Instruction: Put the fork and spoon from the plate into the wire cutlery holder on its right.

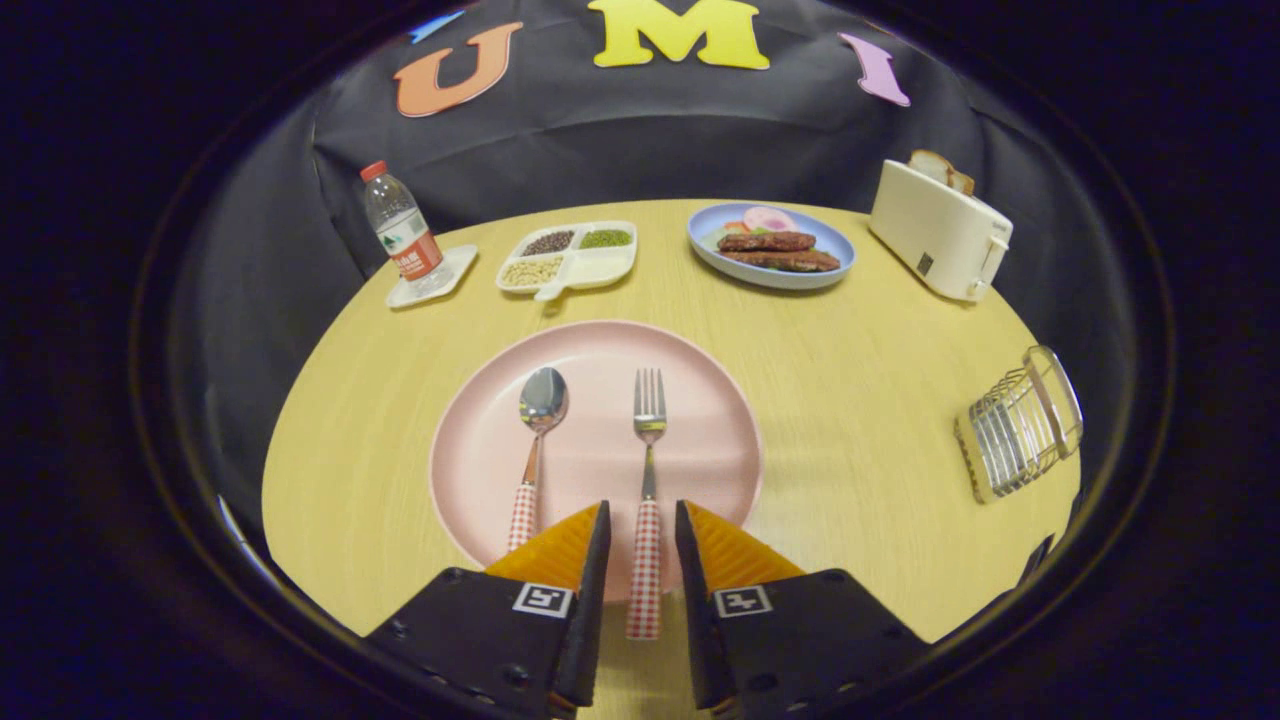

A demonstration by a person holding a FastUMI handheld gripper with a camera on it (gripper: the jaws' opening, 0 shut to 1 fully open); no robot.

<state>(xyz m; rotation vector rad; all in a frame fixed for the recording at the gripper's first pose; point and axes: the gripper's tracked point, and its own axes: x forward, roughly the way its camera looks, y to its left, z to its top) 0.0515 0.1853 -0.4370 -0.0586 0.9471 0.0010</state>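
Observation:
A pink plate (700,400) lies on the round wooden table just ahead of my fingers. On it lie a spoon (541,402) on the left and a fork (648,425) on the right, both with red-and-white checked handles pointing toward me. The fork's handle runs back between my two fingers. My gripper (642,520) is open, a finger on each side of that handle with a small gap to it. The wire cutlery holder (1020,425) stands well to the right of the plate, near the table's edge.
Beyond the plate stand a water bottle (402,236) on a white coaster, a divided tray (570,257) of beans, a blue plate (772,247) of food and a cream toaster (940,232) with bread. Bare wood separates plate and holder.

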